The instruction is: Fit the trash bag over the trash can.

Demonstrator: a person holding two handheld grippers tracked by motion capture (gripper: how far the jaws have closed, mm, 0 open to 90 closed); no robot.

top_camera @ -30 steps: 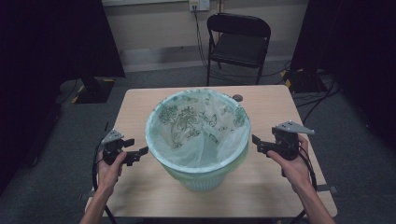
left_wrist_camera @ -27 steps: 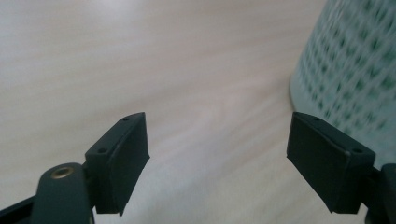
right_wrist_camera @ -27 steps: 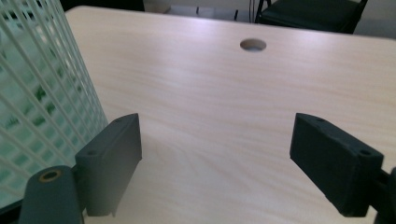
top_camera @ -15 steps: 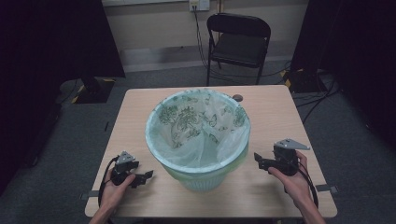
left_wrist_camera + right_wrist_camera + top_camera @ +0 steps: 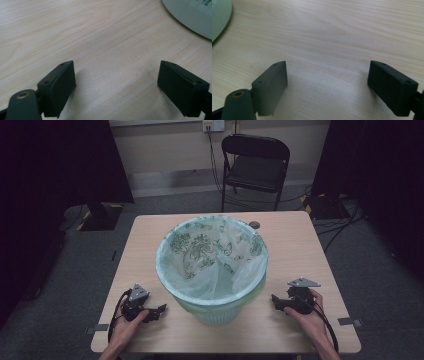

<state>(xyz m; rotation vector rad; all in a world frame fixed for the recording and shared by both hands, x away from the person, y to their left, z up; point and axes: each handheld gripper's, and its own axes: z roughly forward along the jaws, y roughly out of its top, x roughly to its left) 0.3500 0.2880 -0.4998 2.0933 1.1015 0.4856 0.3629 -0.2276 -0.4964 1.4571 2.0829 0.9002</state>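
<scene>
Table point(image 5: 300, 240): light wood, with a chair point(image 5: 255, 162) far behind it.
Bin point(image 5: 212, 265): in the middle, lined with a pale green bag point(image 5: 200, 250).
Left gripper point(image 5: 159, 311): low at the near left of the bin, jaws just opened wider, nothing between them.
Right gripper point(image 5: 276, 301): low at the near right, jaws wide apart, holding nothing.

We take this for a lab or recording studio: black curtains point(image 5: 60, 165) flank a lone wooden surface point(image 5: 145, 235), cables point(image 5: 345, 220) trail across grey carpet, a folding chair point(image 5: 255, 165) waits behind.
</scene>
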